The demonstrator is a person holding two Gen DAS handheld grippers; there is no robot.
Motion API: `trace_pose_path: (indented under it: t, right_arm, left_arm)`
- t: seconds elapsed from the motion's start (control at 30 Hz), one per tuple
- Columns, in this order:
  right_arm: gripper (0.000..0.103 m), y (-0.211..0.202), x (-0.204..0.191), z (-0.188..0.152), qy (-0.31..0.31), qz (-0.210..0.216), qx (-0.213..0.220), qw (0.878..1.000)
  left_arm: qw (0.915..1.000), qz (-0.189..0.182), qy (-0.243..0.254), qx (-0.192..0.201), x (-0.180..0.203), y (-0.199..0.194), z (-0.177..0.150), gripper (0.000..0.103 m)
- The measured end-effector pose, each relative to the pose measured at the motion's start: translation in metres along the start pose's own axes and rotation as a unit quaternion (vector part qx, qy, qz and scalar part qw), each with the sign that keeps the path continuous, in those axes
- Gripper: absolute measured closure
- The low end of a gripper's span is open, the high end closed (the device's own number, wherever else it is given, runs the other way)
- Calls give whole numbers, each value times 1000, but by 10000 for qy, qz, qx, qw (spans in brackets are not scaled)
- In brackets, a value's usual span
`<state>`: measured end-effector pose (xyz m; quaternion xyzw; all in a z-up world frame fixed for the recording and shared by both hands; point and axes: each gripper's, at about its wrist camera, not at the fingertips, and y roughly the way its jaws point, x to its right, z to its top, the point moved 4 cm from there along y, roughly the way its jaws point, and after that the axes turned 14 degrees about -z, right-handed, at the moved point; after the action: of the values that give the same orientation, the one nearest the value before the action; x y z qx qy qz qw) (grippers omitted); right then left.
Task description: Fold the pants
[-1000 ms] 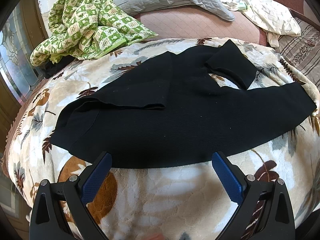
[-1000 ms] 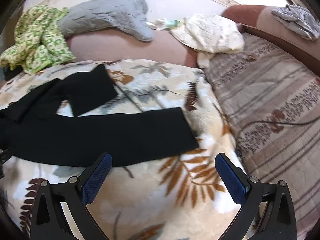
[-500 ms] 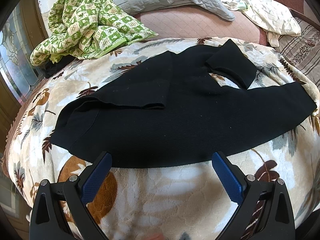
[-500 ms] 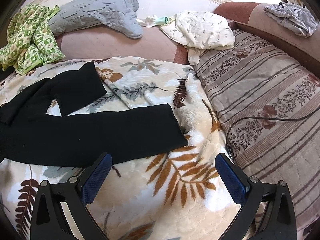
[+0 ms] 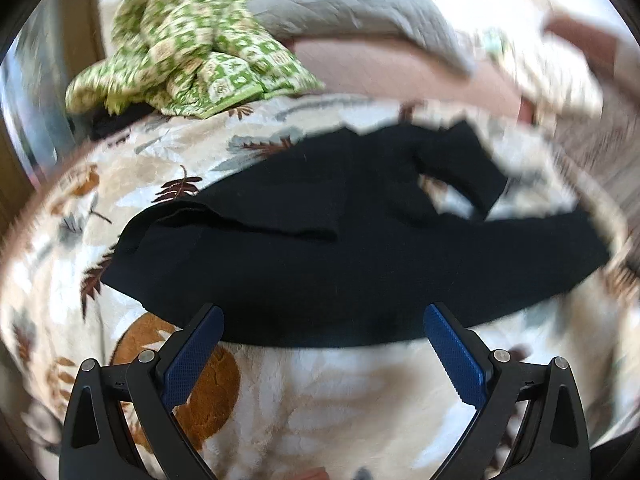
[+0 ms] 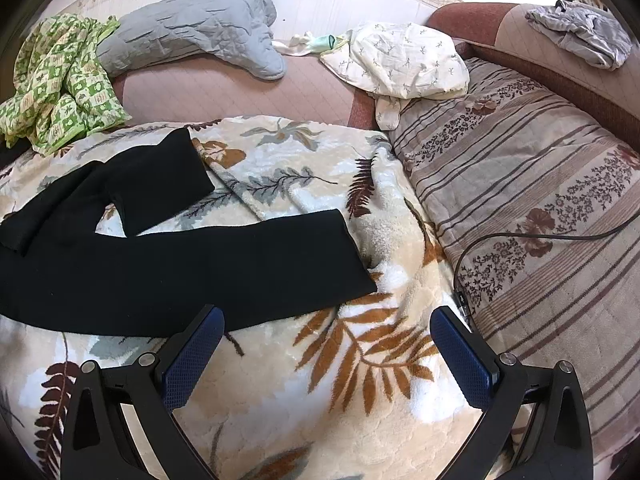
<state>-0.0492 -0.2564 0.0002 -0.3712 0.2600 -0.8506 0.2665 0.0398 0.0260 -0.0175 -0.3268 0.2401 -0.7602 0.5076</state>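
Observation:
Black pants [image 5: 340,256] lie spread on a leaf-patterned blanket [image 5: 320,392]. One leg runs out to the right, the other is folded back short at the far side. My left gripper [image 5: 322,320] is open and empty, just short of the pants' near edge. In the right wrist view the pants [image 6: 168,264] fill the left half, with the long leg's cuff near the middle. My right gripper [image 6: 326,320] is open and empty over the blanket [image 6: 320,380], a little nearer than the cuff.
A green patterned cloth [image 5: 192,48] and a grey quilted cushion [image 6: 192,28] lie at the far side. A white cloth [image 6: 400,60] sits at the back. A striped floral cover [image 6: 540,208] with a black cable [image 6: 520,240] lies to the right. A grey garment [image 6: 580,32] rests on the sofa back.
The left view has swung to the left and is now motion-blurred; the pants sit further right in it. The right gripper has shifted, so the cuff sits nearer the centre of its view.

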Motion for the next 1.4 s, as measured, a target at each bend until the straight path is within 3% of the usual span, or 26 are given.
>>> trace_pose_path:
  t: [0.13, 0.3, 0.37, 0.43, 0.47, 0.57, 0.63, 0.7, 0.8, 0.87, 0.93, 1.0, 1.07, 1.13, 1.17, 1.2, 1.3, 1.37, 1.4]
  right_arm:
    - [0, -2, 1, 1, 92, 152, 33, 9998]
    - [1, -5, 0, 3, 149, 299, 62, 9994]
    - [0, -7, 0, 4, 174, 327, 77, 9993]
    - [1, -7, 1, 4, 204, 341, 89, 9992]
    - [1, -7, 2, 5, 220, 347, 90, 9991]
    - [0, -7, 2, 4, 250, 381, 59, 9989]
    - [1, -6, 0, 4, 235, 391, 41, 9990]
    - [1, -6, -1, 4, 206, 387, 42, 9990]
    - [1, -5, -3, 3, 162, 400, 29, 9991]
    - [0, -4, -4, 3, 168, 398, 30, 9991]
    - [1, -4, -4, 3, 202, 416, 21, 9989]
    - [1, -1, 0, 4, 319, 520, -7, 9981]
    - [1, 2, 10, 6, 550, 711, -64, 9959]
    - [1, 8, 24, 7, 902, 1042, -152, 9903]
    - [1, 11, 30, 9, 1077, 1198, -187, 9868]
    - [2, 15, 39, 10, 1346, 1440, -240, 9801]
    - [6, 33, 74, 7, 2405, 2258, -485, 9428]
    - [10, 51, 93, 0, 3089, 2790, -757, 9061]
    - [15, 61, 101, -4, 3439, 3113, -927, 8810]
  left_arm:
    - [9955, -304, -651, 624, -41, -43, 25, 1]
    - [9846, -697, -1336, 885, -111, -78, 49, 1]
    - [9815, -806, -1644, 568, -146, -79, 53, 1]
    - [9743, -1148, -1918, 279, -177, -71, 51, 1]
    - [9683, -1358, -2089, 151, -192, -65, 45, 1]
    - [9399, -1892, -2832, -241, -227, -39, 17, 6]
    - [9139, -2273, -3338, -413, -241, -20, 0, 15]
    - [8935, -2517, -3684, -509, -249, -4, -8, 18]
    - [8841, -2792, -3712, -506, -248, 14, -6, 18]
    - [8865, -2909, -3568, -473, -245, 28, -3, 18]
    - [8968, -2757, -3435, -415, -246, 40, -1, 18]
    - [9042, -2612, -3364, -337, -245, 48, 1, 25]
    - [9117, -2430, -3292, -380, -243, 50, -3, 56]
    - [9127, -2284, -3352, -492, -241, 47, -9, 80]
    - [9139, -2165, -3396, -503, -244, 48, -11, 86]
    - [9137, -2132, -3427, -484, -246, 48, -11, 90]
    - [9170, -2115, -3360, -392, -242, 45, -7, 95]
    - [9207, -2091, -3276, -359, -238, 41, -4, 96]
    - [9220, -2063, -3256, -361, -232, 39, -3, 96]
